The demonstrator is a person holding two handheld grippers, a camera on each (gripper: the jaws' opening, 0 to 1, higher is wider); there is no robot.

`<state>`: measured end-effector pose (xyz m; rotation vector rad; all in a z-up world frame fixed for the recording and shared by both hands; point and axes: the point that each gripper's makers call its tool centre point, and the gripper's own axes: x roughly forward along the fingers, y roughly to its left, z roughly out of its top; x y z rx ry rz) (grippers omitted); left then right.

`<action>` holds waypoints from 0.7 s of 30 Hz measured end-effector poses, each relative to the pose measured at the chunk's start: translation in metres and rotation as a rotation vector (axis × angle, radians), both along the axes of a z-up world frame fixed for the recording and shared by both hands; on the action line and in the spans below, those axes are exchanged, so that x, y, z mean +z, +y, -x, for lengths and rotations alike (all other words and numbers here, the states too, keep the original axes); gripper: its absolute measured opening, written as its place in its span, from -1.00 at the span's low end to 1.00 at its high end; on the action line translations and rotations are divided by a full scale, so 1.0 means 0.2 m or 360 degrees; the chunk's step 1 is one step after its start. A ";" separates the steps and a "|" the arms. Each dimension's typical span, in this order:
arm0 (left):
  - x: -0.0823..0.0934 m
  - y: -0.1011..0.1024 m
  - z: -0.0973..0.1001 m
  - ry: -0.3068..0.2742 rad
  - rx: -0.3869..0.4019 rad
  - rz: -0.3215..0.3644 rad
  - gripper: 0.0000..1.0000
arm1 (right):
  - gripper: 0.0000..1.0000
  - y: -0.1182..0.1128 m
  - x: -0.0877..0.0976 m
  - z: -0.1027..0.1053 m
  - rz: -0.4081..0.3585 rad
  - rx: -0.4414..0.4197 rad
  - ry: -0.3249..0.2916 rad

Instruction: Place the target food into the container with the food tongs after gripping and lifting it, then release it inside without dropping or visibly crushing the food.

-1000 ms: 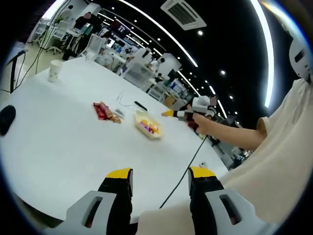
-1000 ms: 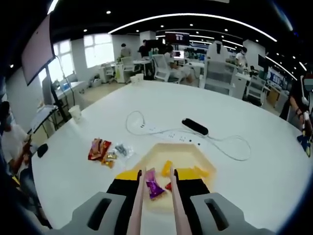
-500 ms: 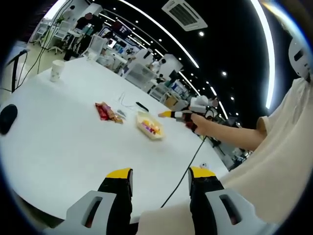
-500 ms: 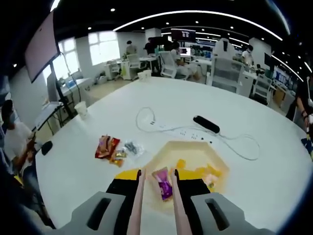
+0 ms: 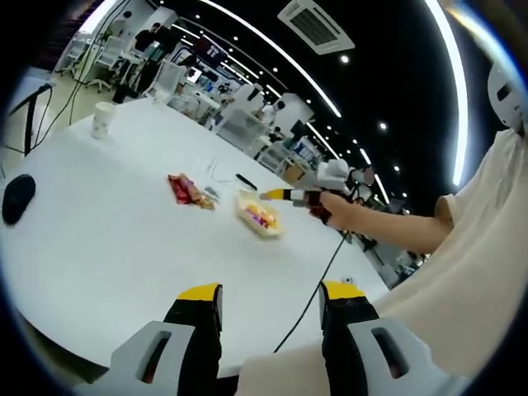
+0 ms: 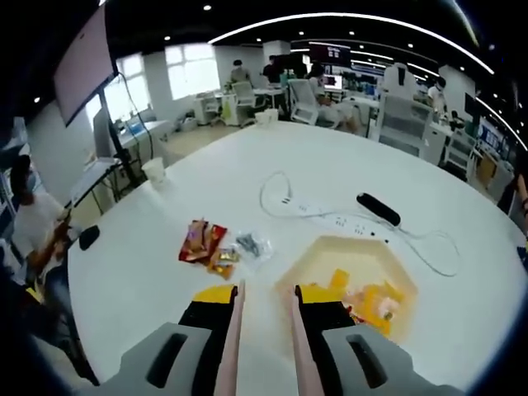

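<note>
The table [image 6: 148, 272] has a smooth, matt white top with a faint sheen under the ceiling lights. The container [image 6: 351, 264] looks like thin, pale yellow plastic, slightly translucent. The sweets [image 6: 375, 299] in it and the snack packets [image 6: 200, 242] near the table's middle wear glossy, crinkled foil or film wrappers. The cup [image 6: 153, 171] by the far edge seems matt white paper. The power strip [image 6: 342, 223] is smooth white plastic. Each hand-held gripper [image 5: 268, 309] [image 6: 262, 309] shows matt grey, black and yellow plastic, and the tongs [image 6: 231, 346] a smooth pinkish finish.
</note>
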<state>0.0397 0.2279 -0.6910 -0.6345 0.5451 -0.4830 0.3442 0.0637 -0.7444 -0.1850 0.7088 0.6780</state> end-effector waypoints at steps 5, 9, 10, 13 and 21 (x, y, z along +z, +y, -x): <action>-0.01 0.02 0.00 0.0013 0.0016 -0.0019 -0.06 | -0.46 0.08 -0.05 0.02 0.0058 0.0107 0.0008; -0.03 0.04 0.01 0.0025 0.0035 -0.0022 -0.05 | -0.46 0.14 -0.07 0.02 0.0070 0.0154 0.0022; -0.03 0.05 0.01 0.0028 0.0041 -0.0021 -0.05 | -0.46 0.15 -0.08 0.02 0.0065 0.0157 0.0029; -0.04 0.05 0.02 0.0036 0.0049 -0.0019 -0.04 | -0.46 0.21 -0.09 0.02 0.0059 0.0168 0.0049; -0.05 0.08 0.01 0.0057 0.0077 0.0000 -0.04 | -0.45 0.29 -0.12 0.01 0.0065 0.0207 0.0091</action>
